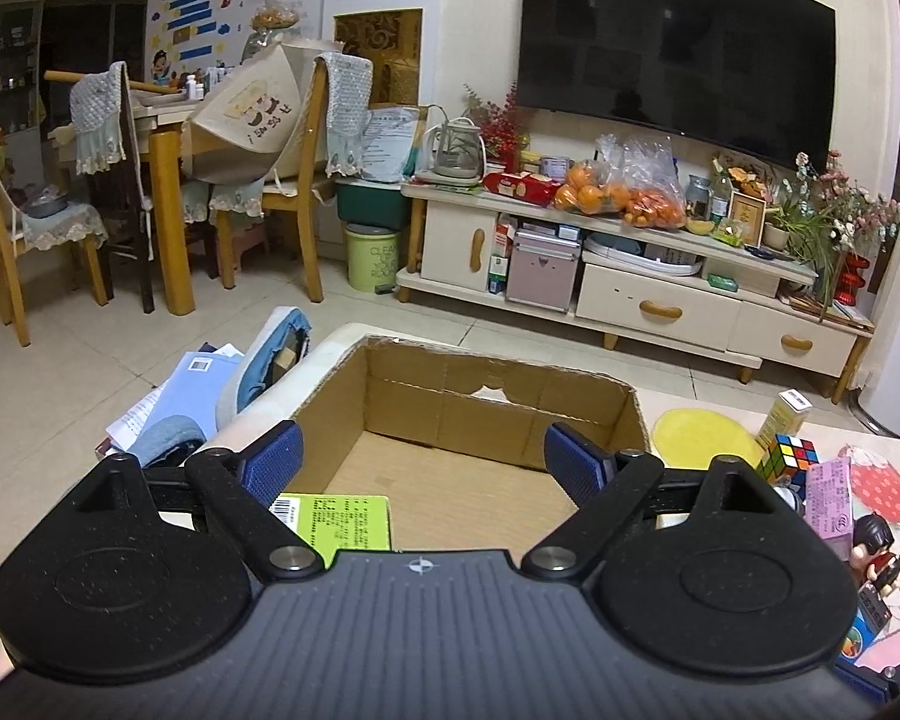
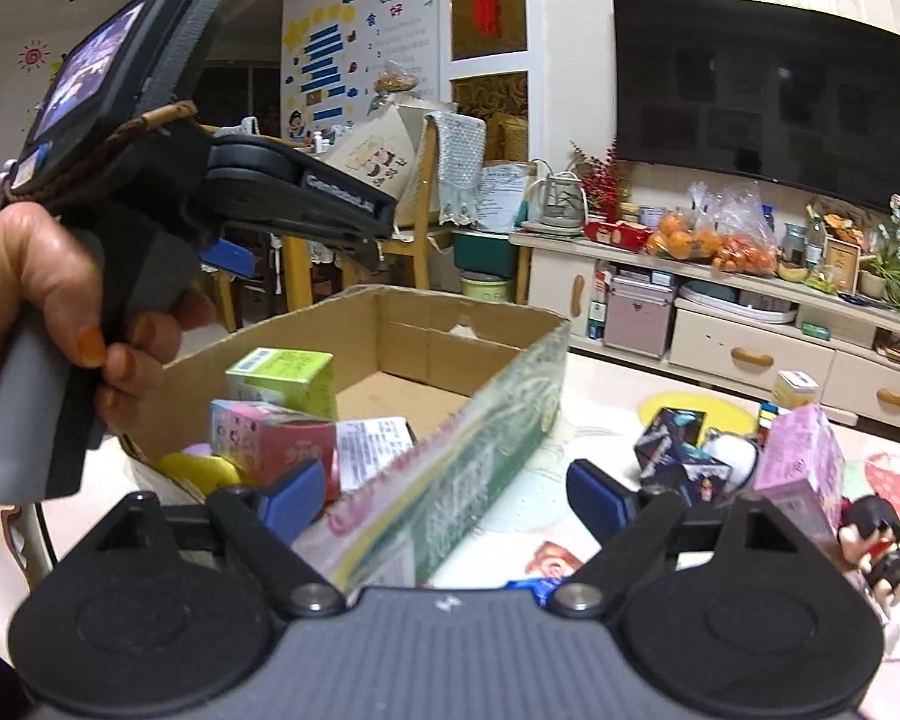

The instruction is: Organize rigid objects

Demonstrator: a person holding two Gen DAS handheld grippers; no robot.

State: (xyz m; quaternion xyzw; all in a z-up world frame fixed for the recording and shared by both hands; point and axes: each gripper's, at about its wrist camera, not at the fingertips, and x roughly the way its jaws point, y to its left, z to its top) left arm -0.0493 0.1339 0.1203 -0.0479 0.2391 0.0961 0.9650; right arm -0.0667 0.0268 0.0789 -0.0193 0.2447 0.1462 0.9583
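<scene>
Box (image 2: pixel 450 354) half-filled near table's left edge; right gripper (image 2: pixel 447 489) spread, empty, left gripper (image 1: pixel 423 456) likewise. Next: reach for cube (image 1: pixel 789 457).

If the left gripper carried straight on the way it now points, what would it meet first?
Most likely the far wall of the cardboard box: the left gripper, jaws open and empty, points over the box's bare floor. Depth is uncertain.

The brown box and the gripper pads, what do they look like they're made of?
The brown box looks like corrugated cardboard: matte brown, creased panels, a ragged torn rim. The blue pads on the left gripper look like rubber or soft plastic, with a fine gridded texture; which one I can't tell.
</scene>
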